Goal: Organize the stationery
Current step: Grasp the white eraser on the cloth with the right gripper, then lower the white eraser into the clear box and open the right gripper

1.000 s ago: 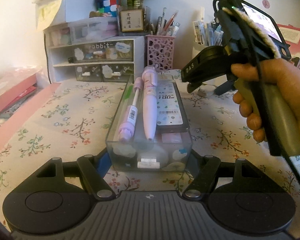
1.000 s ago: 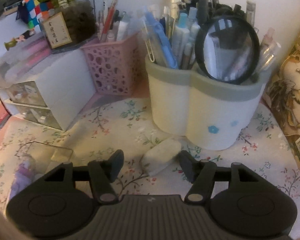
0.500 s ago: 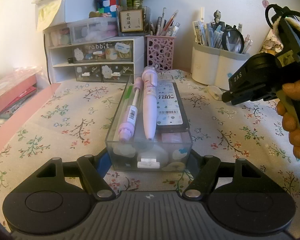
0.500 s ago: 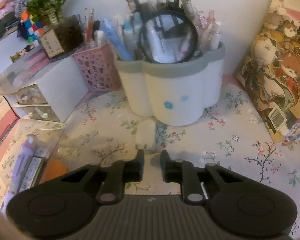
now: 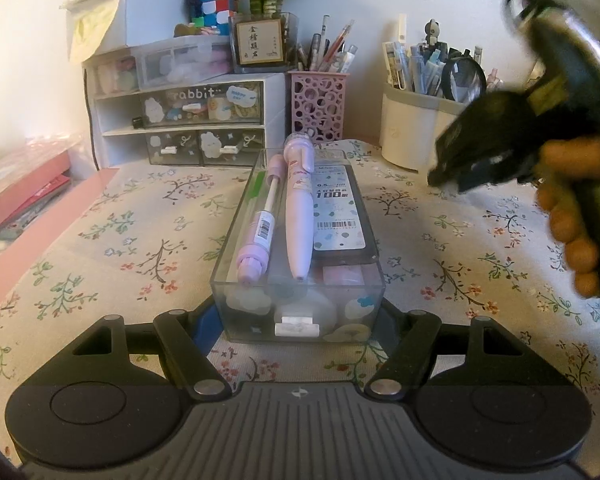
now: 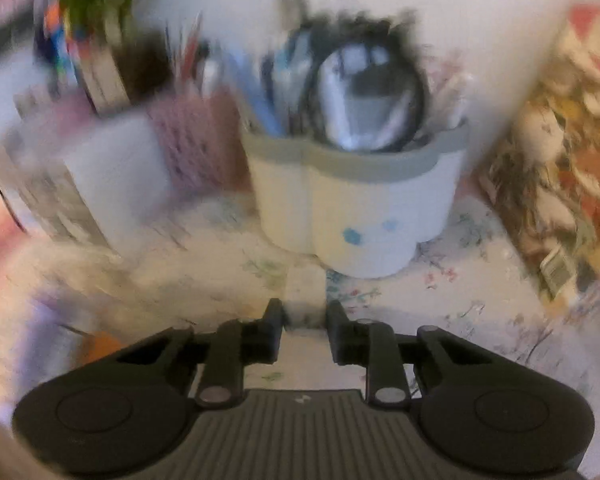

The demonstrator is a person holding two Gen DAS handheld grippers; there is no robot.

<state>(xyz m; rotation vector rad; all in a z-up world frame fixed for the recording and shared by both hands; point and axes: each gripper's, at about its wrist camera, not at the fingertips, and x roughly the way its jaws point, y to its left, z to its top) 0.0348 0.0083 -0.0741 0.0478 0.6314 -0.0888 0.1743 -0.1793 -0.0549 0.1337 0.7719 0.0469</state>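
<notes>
A clear plastic box [image 5: 260,304] stands on the flowered tablecloth with my left gripper [image 5: 300,320] shut on its near end, one finger on each side wall. In it lie a pink pen [image 5: 298,216], a lilac pen [image 5: 256,240] and a dark refill case [image 5: 338,208]. My right gripper [image 6: 305,316] is at the right, blurred, in front of the white pen pot [image 6: 352,208]. A small white eraser [image 6: 305,288] sits lengthwise between its fingertips, which touch its sides; its jaws are opening slightly. The left wrist view shows the right gripper [image 5: 452,172] held by a hand [image 5: 568,216].
A white drawer unit [image 5: 188,120] and a pink mesh pen holder [image 5: 318,106] line the back wall beside the pen pot [image 5: 412,132]. An illustrated book [image 6: 552,184] leans at the far right. Red folders [image 5: 24,196] lie off the left table edge.
The right gripper went from wide open around the eraser to narrow, with the eraser now between its tips, and it drew back from the pen pot. The left gripper and box stayed still.
</notes>
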